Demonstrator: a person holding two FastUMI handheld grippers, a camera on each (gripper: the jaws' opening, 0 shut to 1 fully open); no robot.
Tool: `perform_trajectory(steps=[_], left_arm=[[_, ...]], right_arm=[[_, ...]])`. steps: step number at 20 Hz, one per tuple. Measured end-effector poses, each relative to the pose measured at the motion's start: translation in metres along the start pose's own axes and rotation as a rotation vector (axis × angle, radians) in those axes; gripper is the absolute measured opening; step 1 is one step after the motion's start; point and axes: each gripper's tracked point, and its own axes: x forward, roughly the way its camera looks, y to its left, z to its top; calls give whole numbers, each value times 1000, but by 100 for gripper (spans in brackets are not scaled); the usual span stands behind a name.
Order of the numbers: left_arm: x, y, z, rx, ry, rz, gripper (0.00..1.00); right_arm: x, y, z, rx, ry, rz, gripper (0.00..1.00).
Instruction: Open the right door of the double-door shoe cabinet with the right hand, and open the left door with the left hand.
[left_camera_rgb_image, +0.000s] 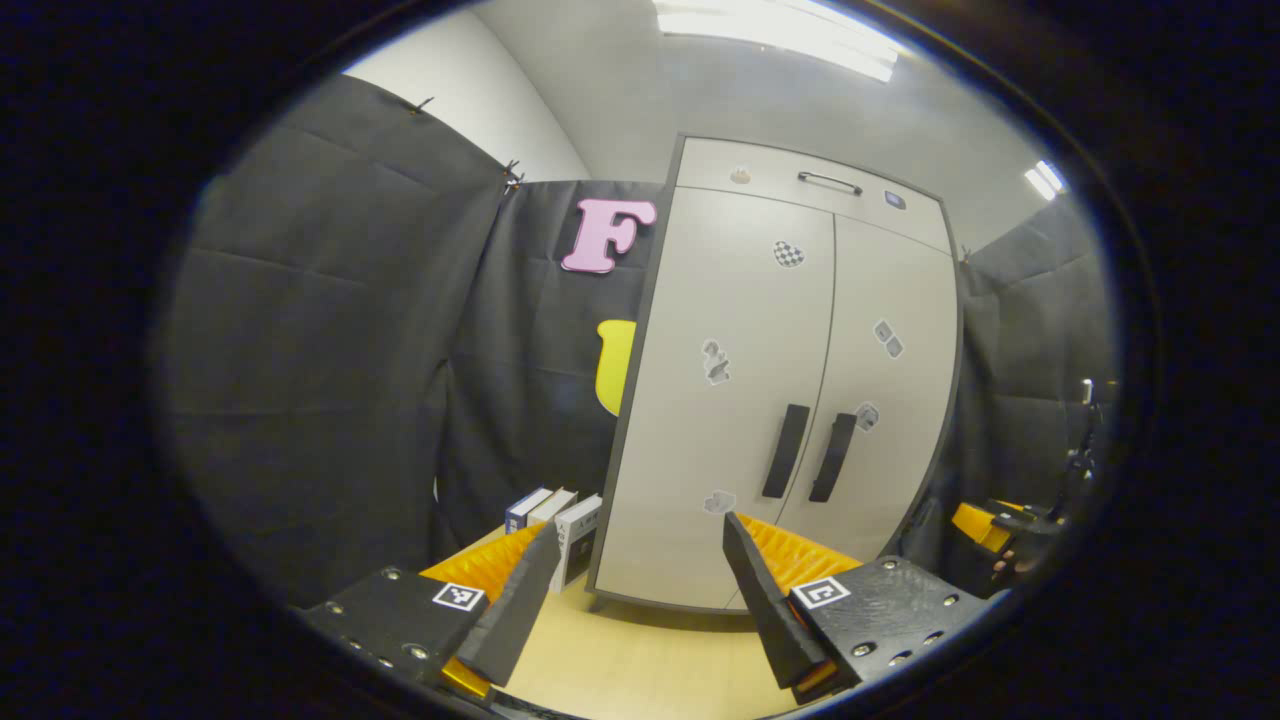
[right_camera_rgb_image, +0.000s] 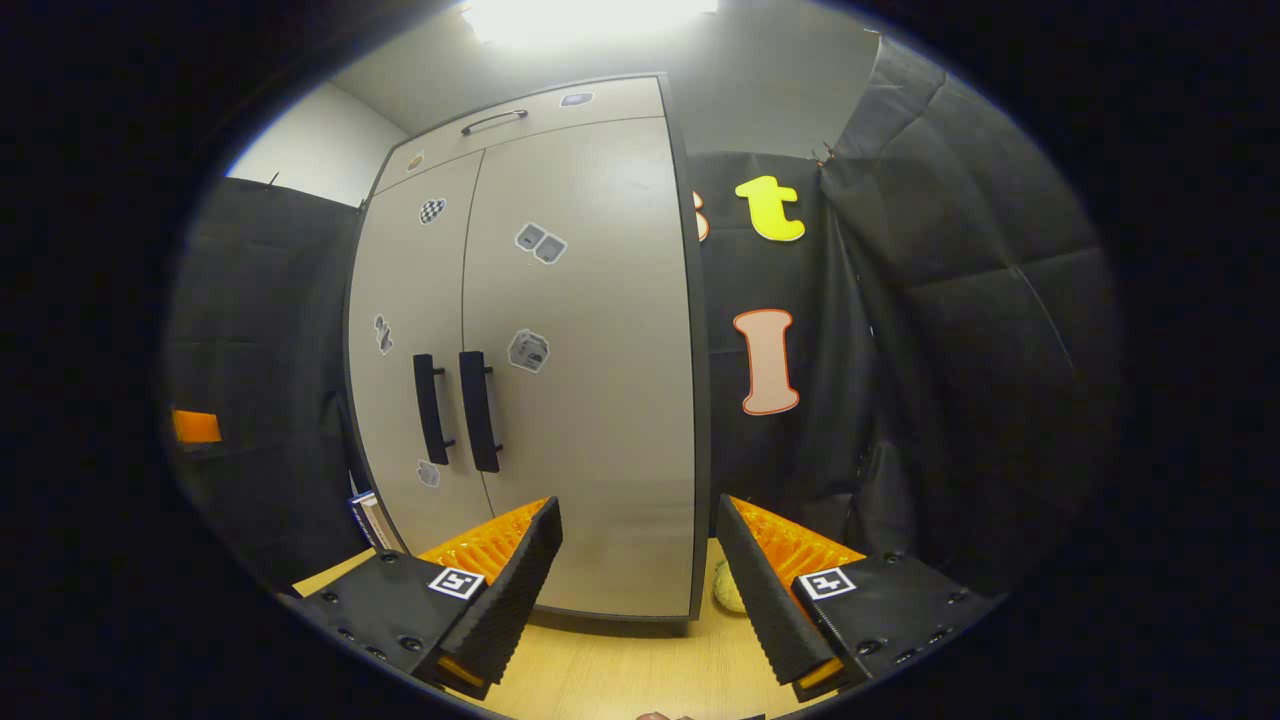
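We see a light wooden tabletop (left_camera_rgb_image: 640, 660) carrying the shoe cabinet (left_camera_rgb_image: 700, 480), with small boxes (left_camera_rgb_image: 560, 520) standing just beside it.

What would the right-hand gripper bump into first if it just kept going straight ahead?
Probably the shoe cabinet's right door. The right gripper hangs open, aimed near that door's outer edge, well off from its handle. Depth is hard to judge, so it might graze the edge.
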Motion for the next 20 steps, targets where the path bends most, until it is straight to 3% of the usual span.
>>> perform_trajectory(steps=[4, 7, 8, 10, 16, 20], left_arm=[[-2, -16, -10, 16, 25, -21, 95], [4, -13, -24, 62, 42, -27, 94], [8, -12, -27, 57, 45, -40, 96], [27, -9, -37, 5, 75, -76, 95], [60, 24, -36, 43, 74, -98, 95], [67, 41, -44, 28, 74, -134, 96]], right_arm=[[2, -9, -20, 69, 45, 2, 98], [-11, -18, -33, 99, 68, -53, 98], [-14, -21, -39, 101, 84, -74, 92], [-20, -18, -39, 104, 113, -112, 98], [-4, 34, 13, 88, 14, -109, 98], [20, 81, 41, 59, -30, -64, 98]])
